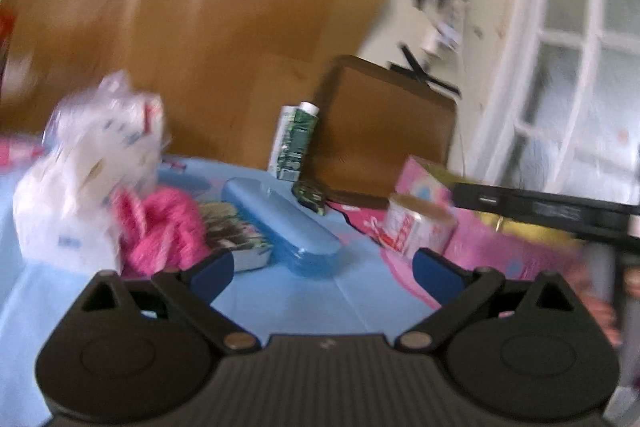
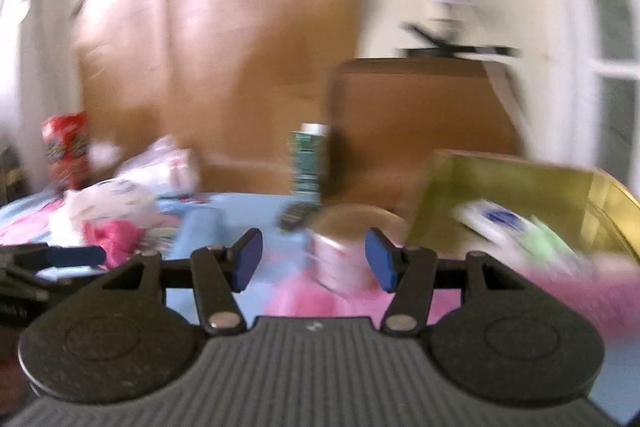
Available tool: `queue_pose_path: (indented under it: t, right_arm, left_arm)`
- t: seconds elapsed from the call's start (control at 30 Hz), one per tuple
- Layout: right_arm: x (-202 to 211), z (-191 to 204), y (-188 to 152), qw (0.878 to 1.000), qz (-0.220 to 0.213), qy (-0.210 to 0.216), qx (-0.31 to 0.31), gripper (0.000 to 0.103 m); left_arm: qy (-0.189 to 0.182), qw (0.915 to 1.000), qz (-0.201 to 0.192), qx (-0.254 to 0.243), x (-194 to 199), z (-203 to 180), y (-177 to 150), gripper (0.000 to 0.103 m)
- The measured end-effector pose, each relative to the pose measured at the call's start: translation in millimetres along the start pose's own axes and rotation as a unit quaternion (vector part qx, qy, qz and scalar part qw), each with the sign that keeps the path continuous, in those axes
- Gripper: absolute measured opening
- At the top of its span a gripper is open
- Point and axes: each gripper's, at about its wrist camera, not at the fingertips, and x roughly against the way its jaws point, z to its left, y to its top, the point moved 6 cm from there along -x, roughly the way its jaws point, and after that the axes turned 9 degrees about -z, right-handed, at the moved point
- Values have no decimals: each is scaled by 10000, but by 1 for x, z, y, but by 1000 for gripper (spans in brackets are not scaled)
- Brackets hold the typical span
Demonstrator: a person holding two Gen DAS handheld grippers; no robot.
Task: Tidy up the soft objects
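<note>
Both views are blurred. A pink fluffy cloth [image 1: 160, 227] lies on the blue table cover next to a white plastic bag [image 1: 84, 179]; both also show in the right wrist view, cloth [image 2: 114, 235] and bag [image 2: 108, 203]. My left gripper [image 1: 322, 273] is open and empty, just in front of the cloth and a blue case [image 1: 280, 223]. My right gripper [image 2: 314, 259] is open and empty, close in front of a small white and pink tin [image 2: 344, 251]. A pink box with a gold inside [image 2: 520, 195] at the right holds soft white and green items [image 2: 520, 231].
A green and white carton [image 1: 294, 143] stands at the back against brown cardboard [image 1: 200, 27]. A red packet [image 2: 66, 151] stands at the far left. A small printed pack [image 1: 236, 235] lies by the blue case. The right gripper's black body [image 1: 560, 211] reaches in from the right.
</note>
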Motion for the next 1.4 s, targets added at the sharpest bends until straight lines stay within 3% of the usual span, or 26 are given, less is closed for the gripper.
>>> queue_pose_path:
  t: [0.13, 0.2, 0.37, 0.5, 0.53, 0.6, 0.97, 1.13, 1.4]
  right_arm:
    - [-83, 20, 22, 9977, 632, 228, -43, 59]
    - [-132, 25, 22, 9945, 1044, 104, -61, 58]
    - [-229, 19, -11, 9737, 2200, -499, -325, 58]
    - [-260, 10, -33, 9564, 2756, -714, -657, 58]
    - [-260, 11, -32, 9588, 2682, -753, -560, 58]
    - [-259, 15, -35, 9594, 2701, -750, -323, 45]
    - [-182, 40, -39, 9666, 2539, 139, 312, 45]
    - [-150, 47, -38, 9673, 2396, 323, 769, 44]
    - [-92, 45, -51, 9687, 2216, 672, 894, 44]
  left_arm:
    - [63, 9995, -55, 302, -5, 10, 3, 99]
    - [35, 9996, -102, 268, -4, 9, 3, 99]
    - [-67, 9998, -146, 120, -1, 3, 3, 99]
    - [-113, 9996, -142, 206, -3, 5, 4, 100]
    - [-115, 9996, -141, 237, -3, 6, 4, 100]
    - [-110, 9994, -138, 293, -2, 7, 4, 100]
    - [-67, 9973, -179, 715, 0, 21, 5, 100]
    - [-20, 9964, -184, 825, 0, 25, 6, 100]
    - [-64, 9971, -94, 752, -1, 22, 4, 100]
